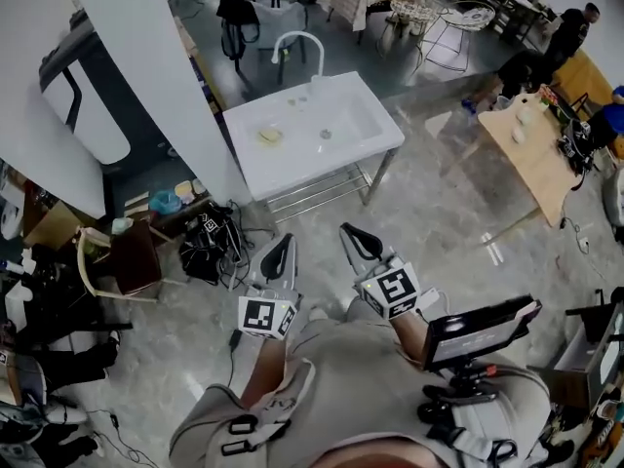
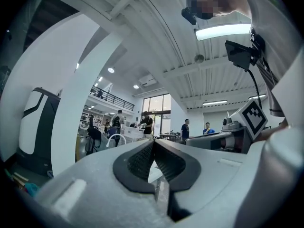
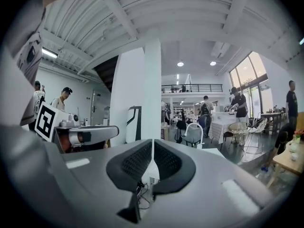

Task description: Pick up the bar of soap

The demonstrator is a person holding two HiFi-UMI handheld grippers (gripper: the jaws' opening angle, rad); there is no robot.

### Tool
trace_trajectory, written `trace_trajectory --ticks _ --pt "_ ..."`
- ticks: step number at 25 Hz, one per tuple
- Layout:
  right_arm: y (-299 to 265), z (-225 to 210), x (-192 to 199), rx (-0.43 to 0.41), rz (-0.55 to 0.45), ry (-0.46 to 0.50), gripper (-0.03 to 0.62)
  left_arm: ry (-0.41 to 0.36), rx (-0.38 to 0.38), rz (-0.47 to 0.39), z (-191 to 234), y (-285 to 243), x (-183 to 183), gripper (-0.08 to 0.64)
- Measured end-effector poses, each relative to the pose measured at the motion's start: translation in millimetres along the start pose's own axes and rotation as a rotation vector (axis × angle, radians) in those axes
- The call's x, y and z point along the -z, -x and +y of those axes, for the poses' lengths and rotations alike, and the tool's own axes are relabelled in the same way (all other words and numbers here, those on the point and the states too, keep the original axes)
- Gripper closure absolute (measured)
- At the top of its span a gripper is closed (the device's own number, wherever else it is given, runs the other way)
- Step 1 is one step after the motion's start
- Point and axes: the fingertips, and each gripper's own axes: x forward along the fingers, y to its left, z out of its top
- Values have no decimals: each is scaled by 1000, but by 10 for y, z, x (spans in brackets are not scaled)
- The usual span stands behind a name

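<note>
- Left gripper (image 1: 279, 253): jaws clenched together, nothing between them.
- Right gripper (image 1: 357, 238): likewise shut and empty.
- Bar of soap (image 1: 270, 136): yellowish, lying in the left part of the white sink (image 1: 375, 144), well apart from both grippers.
- Step, as I judge it: approach. I open one gripper early, then come down squarely over the bar.

**No Legible Writing in Any View**

I find no word, brand or number that can be read in any view. The nearest to a sign are black-and-white square patterns, without letters: the left marker (image 1: 261, 314) on the cube of my left gripper (image 1: 280, 252), and the right marker (image 1: 392, 288) on the cube of my right gripper (image 1: 357, 238). Anything printed farther off is too small to tell.
</note>
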Motion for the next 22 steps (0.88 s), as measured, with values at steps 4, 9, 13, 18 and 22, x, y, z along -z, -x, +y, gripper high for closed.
trace_trajectory --ticks 4,9,13,18,22 --pt "10 -59 -1 11 7 0 580 19 0 -3 -38 -8 -13 569" --pt "-99 -114 -52 -8 -19 -6 581 21 -15 -2 -41 0 7 569" --pt "-262 -155 -84 -56 -29 -1 582 3 -65 8 34 -75 -70 569" --pt "-503 -215 -126 -113 -47 -5 583 -16 -128 1 195 -184 -142 569" --pt "-737 -398 -158 -146 -56 -1 583 -30 -156 1 319 -430 -138 569"
